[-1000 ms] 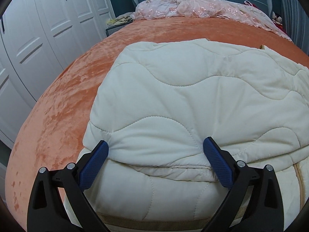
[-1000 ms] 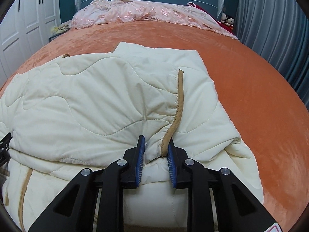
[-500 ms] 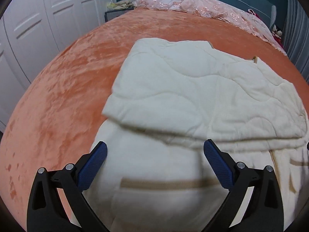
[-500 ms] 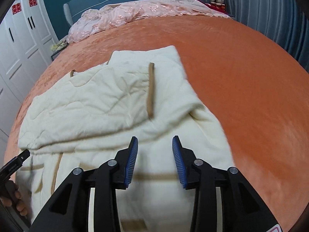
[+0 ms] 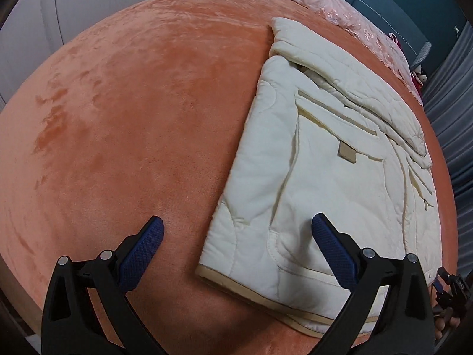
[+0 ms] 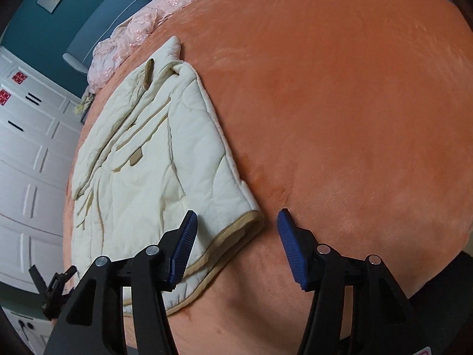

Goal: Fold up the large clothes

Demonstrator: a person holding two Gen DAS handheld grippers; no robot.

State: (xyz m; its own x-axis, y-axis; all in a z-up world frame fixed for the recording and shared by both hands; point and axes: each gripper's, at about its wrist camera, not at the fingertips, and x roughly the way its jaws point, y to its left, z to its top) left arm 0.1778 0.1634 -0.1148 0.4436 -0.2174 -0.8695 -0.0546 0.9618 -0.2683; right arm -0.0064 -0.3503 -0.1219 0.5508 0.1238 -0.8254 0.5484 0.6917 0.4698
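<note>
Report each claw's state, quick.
Left claw: open, holding nothing, above the cream jacket.
Right claw: open, holding nothing, over the jacket's hem corner.

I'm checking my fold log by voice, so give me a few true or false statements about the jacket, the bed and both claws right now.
1. The cream quilted jacket lies on an orange bedspread. True.
2. The left claw is shut on the jacket's hem. False: it is open and grips nothing.
3. The right claw is open, with the jacket's tan-trimmed corner showing between its fingers. True.
4. A tan patch shows on the jacket. True.
5. The jacket hangs from a hanger on the white wardrobe. False: it lies on the bed.
6. The pink lace cover lies over the jacket. False: it is bunched at the head of the bed.
</note>
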